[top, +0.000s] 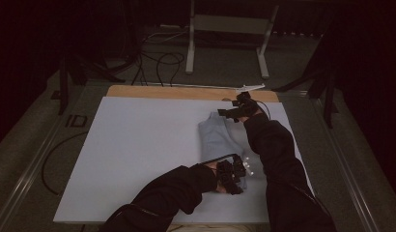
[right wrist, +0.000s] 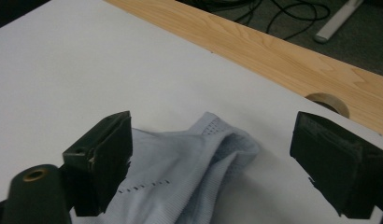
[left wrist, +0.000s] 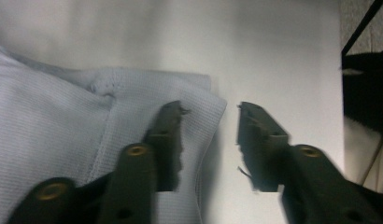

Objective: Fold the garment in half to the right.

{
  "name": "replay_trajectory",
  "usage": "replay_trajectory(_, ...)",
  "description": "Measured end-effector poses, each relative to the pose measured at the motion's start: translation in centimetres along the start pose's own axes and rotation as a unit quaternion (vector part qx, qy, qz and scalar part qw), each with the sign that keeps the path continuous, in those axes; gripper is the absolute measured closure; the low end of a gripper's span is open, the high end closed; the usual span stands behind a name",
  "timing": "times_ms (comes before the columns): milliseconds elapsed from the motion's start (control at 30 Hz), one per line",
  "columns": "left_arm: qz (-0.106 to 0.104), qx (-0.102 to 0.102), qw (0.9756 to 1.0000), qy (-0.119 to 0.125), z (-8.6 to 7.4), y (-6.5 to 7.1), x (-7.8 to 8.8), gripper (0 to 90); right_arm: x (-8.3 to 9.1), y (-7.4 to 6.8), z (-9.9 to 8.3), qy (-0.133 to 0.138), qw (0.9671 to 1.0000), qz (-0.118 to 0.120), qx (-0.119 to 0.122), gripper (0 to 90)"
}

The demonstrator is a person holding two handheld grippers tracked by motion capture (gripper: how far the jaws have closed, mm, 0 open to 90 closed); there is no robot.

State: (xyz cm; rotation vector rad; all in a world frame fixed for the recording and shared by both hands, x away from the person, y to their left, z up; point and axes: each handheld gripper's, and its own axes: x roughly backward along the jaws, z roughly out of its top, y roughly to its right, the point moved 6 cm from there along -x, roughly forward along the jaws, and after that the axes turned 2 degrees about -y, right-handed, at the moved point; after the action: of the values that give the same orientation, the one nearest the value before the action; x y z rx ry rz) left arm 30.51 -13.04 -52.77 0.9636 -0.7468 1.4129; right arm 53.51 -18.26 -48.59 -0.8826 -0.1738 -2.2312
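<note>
Two tools (top: 231, 177) (top: 238, 110) apart over seemingly one garment (top: 219, 137).

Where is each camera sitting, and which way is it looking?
High view: sits above the person's side, looking forward and down on the white table; both sleeves, the left gripper and the right gripper show.
Left gripper view: rides the left gripper, looking down at the shirt's edge; its open jaws show.
Right gripper view: rides the right gripper, looking across the table to its wooden edge; its open jaws show.
Shared: all three see the pale blue shirt.
</note>
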Motion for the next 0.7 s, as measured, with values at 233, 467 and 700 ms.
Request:
replay_trajectory(233,0.012,0.007,0.9997,0.022,0.0,0.0,1.9,42.7,-0.1,-0.7,0.1,0.003,0.9999,-0.002,0.012,9.8)
replay_trajectory(467,0.035,0.042,0.9981,0.030,-0.8,-0.7,3.4,23.8,0.4,-1.1,0.3,0.012,0.9997,-0.004,0.020,9.8)
replay_trajectory(700,0.027,0.069,0.9956,0.058,-1.9,-1.6,5.5,0.9,1.1,-1.6,0.1,0.017,0.9996,0.002,0.024,9.8)
